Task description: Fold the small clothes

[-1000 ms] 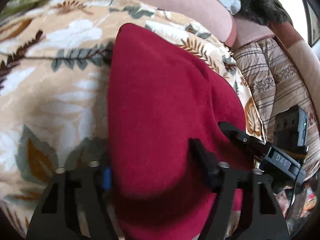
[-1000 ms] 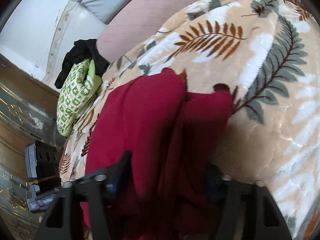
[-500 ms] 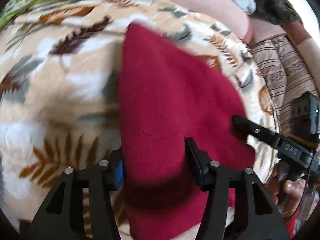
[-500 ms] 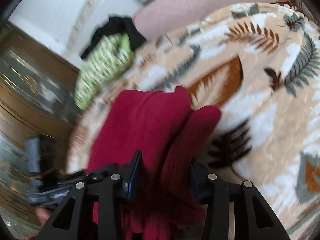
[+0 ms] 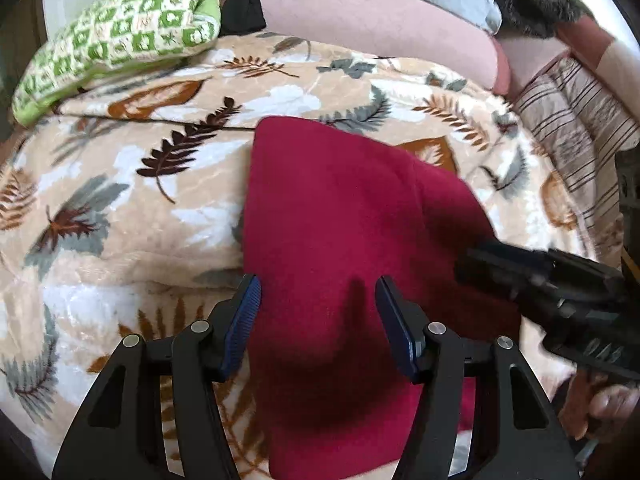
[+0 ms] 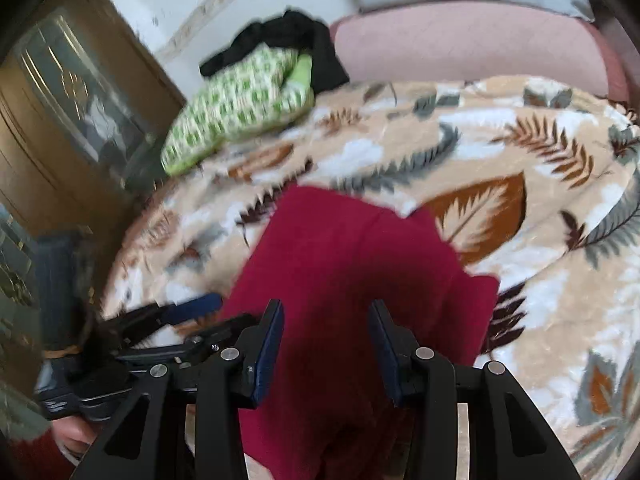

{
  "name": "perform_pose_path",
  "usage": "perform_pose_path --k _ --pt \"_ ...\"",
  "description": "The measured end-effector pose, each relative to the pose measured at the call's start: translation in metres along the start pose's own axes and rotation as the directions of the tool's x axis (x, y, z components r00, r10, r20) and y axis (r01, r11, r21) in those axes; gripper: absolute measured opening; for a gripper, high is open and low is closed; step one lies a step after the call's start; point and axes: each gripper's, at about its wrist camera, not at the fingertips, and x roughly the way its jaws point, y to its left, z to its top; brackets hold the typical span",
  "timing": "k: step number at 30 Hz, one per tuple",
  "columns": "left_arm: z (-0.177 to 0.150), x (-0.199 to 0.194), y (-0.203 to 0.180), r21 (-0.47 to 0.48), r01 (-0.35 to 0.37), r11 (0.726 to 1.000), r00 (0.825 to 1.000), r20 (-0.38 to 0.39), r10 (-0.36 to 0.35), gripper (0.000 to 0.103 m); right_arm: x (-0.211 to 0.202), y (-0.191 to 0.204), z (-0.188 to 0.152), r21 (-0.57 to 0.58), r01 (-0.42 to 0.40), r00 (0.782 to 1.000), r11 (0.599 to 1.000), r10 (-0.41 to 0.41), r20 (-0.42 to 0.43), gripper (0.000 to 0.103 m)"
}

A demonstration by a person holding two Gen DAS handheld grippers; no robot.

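A dark red fleece garment [image 5: 336, 240] lies folded flat on the leaf-patterned blanket [image 5: 120, 208]; it also shows in the right wrist view [image 6: 344, 264]. My left gripper [image 5: 318, 312] is open above its near end, with nothing between the blue pads [image 5: 244, 320]. My right gripper [image 6: 326, 340] is open too, above the garment's near edge. The right gripper's black body [image 5: 560, 292] shows at the right of the left wrist view; the left gripper [image 6: 160, 320] shows at the left of the right wrist view.
A green-and-white patterned folded cloth [image 5: 120, 36] lies at the blanket's far left with black clothing [image 5: 240, 4] behind it. A pink bolster [image 5: 376, 20] runs along the back. Striped bedding [image 5: 572, 120] lies to the right. A wooden cabinet [image 6: 60, 128] stands left.
Both grippers have opened, let go of the red garment and pulled back from it. The garment now lies flat on the blanket.
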Motion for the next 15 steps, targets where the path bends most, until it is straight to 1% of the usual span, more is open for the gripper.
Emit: perform_pose_path --k 2,3,5,9,15 --pt "-0.002 0.004 -0.002 0.012 -0.009 1.0 1.0 0.009 0.009 0.06 0.012 -0.009 -0.012 -0.004 0.033 0.999 0.999 -0.033 -0.034 0.042" --pt "-0.003 0.005 -0.003 0.016 -0.015 1.0 1.0 0.017 0.015 0.06 0.013 -0.014 -0.018 -0.012 0.049 0.998 0.999 -0.049 -0.041 0.038" --pt "-0.003 0.007 -0.004 0.026 -0.032 0.999 0.999 0.022 0.032 0.06 0.014 -0.016 -0.027 -0.042 0.075 0.996 0.996 -0.076 -0.036 0.038" --pt "-0.005 0.006 -0.004 0.018 -0.044 0.999 0.999 0.026 0.043 0.06 0.011 -0.009 -0.026 -0.078 0.114 0.993 0.99 -0.117 -0.034 0.038" --pt "-0.009 0.005 -0.002 0.011 -0.052 0.999 0.998 0.027 0.052 0.06 -0.012 0.007 -0.032 -0.081 0.104 0.994 0.991 -0.105 -0.007 0.039"
